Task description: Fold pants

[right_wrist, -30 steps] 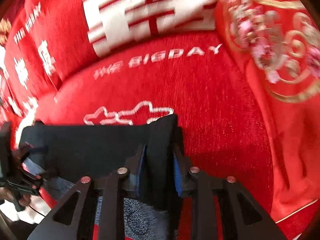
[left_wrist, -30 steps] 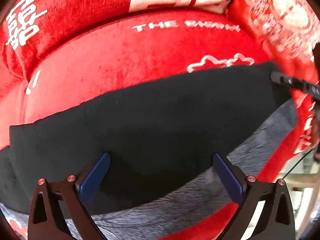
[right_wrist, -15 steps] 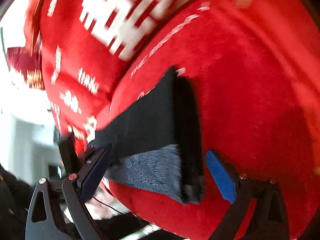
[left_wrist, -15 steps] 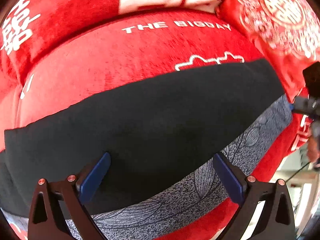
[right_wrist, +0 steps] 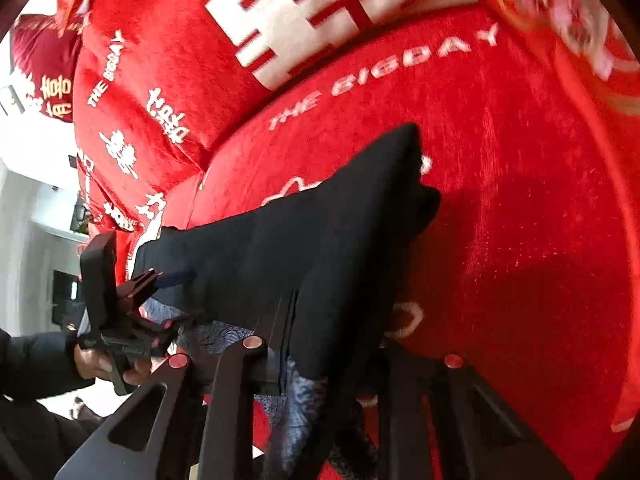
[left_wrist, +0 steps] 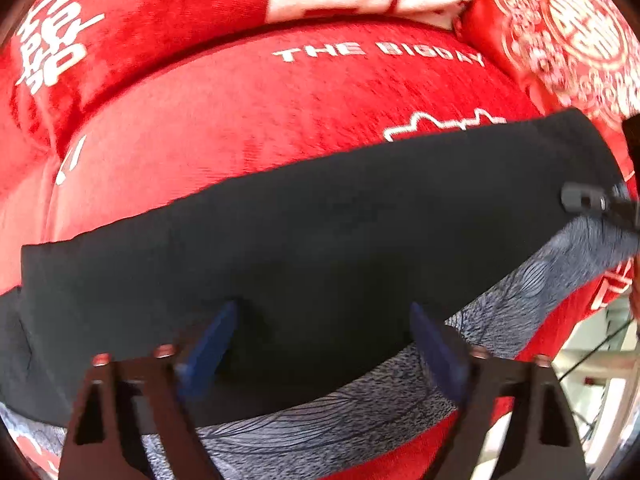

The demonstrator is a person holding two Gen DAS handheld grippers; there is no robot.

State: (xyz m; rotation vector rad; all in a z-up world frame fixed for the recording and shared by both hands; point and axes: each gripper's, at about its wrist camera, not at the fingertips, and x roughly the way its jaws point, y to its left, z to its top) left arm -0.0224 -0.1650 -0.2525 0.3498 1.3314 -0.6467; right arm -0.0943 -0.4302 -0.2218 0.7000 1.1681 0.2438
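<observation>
Pants [left_wrist: 340, 240] lie across the red sofa [left_wrist: 260, 128], black with a grey patterned side along the near edge.
The right gripper [right_wrist: 320, 344] is clamped on one end of the pants; the left gripper [left_wrist: 324, 340] has its fingers apart over the black cloth, holding nothing.

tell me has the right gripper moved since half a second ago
Yes. Open beside the pants then, the right gripper is now shut on the pants, lifting their end off the red cushion.
</observation>
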